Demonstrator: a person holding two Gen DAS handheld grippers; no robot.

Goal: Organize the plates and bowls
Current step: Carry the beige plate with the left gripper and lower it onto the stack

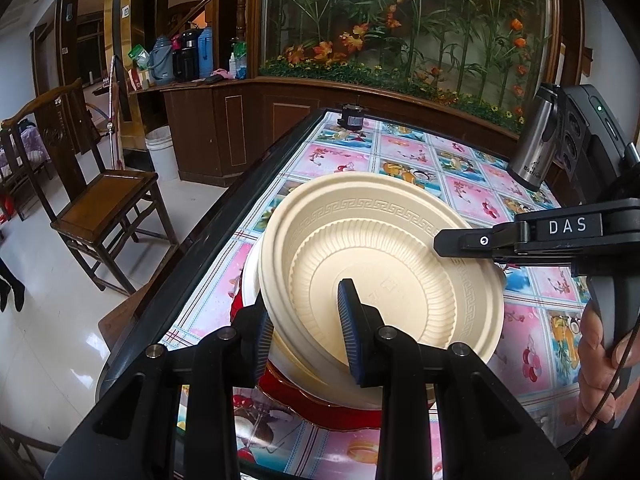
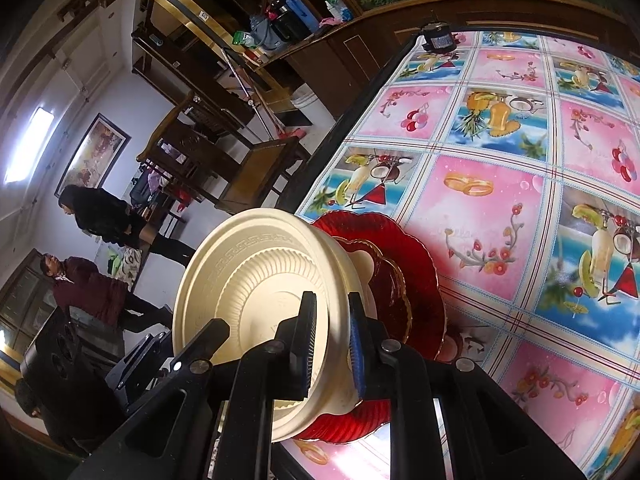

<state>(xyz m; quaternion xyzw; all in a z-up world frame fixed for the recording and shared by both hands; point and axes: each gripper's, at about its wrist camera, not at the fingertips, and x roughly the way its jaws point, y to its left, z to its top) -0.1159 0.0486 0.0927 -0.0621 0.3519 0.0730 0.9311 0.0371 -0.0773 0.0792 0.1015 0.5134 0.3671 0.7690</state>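
Observation:
A cream ridged bowl (image 1: 380, 260) sits tilted on top of a stack at the table's left edge. Under it lie a white dish (image 1: 250, 280) and a red glass plate (image 1: 340, 416). My left gripper (image 1: 308, 340) is shut on the bowl's near rim, one pad inside and one outside. My right gripper (image 1: 440, 242) comes in from the right and pinches the opposite rim. In the right wrist view the same cream bowl (image 2: 248, 280) stands between the pads of my right gripper (image 2: 332, 348), with the red plate (image 2: 420, 280) and a scalloped, gold-edged plate (image 2: 384, 276) behind it.
A steel flask (image 1: 534, 148) stands at the back right of the patterned tablecloth (image 1: 404, 156), and a small black device (image 1: 352, 116) at the far edge. A wooden chair (image 1: 108, 208) and white bucket (image 1: 162, 152) are left of the table. Two people (image 2: 104, 220) stand beyond.

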